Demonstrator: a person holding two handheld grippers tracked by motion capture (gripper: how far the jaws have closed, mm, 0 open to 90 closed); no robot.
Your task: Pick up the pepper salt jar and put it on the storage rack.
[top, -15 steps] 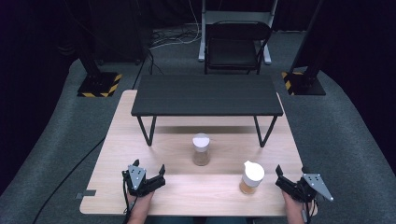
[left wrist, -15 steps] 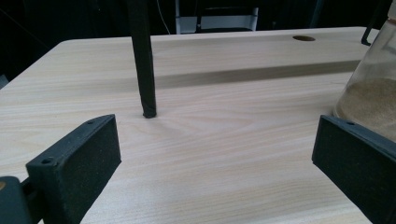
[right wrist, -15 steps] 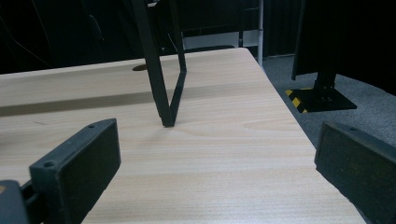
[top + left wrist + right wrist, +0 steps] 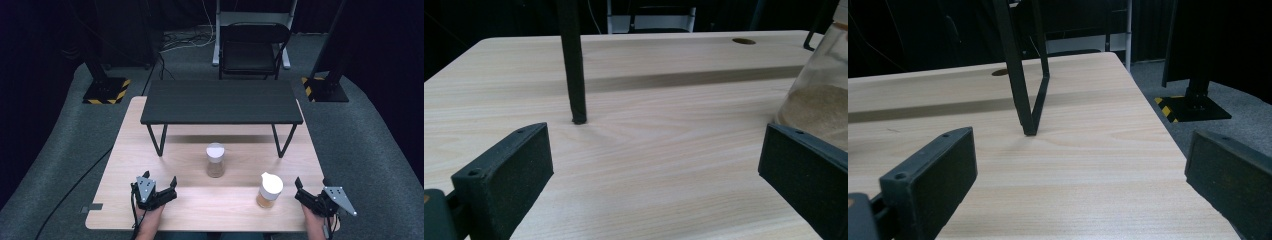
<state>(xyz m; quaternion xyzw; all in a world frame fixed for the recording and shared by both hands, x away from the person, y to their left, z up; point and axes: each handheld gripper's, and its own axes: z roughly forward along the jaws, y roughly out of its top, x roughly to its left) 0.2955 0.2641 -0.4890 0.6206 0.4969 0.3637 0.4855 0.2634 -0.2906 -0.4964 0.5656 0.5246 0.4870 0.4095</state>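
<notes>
Two glass jars with white lids stand on the wooden table (image 4: 125, 165). The middle jar (image 4: 215, 161) holds brownish grains and stands in front of the black low stand (image 4: 221, 101). The second jar (image 4: 270, 190) is nearer the front right. My left gripper (image 4: 160, 179) rests at the front left, open, with nothing between its jaws (image 4: 654, 170). In the left gripper view a jar (image 4: 816, 100) shows at the right edge, just beyond the right jaw. My right gripper (image 4: 311, 186) sits at the front right, beside the second jar, open and empty (image 4: 1078, 175).
The stand's thin black legs (image 4: 574, 65) (image 4: 1024, 80) rise from the table ahead of both grippers. A black chair (image 4: 252, 47) and floor bases with yellow-black stripes (image 4: 106, 91) (image 4: 1193, 107) lie beyond the table. A cable (image 4: 65, 195) trails over the grey carpet at left.
</notes>
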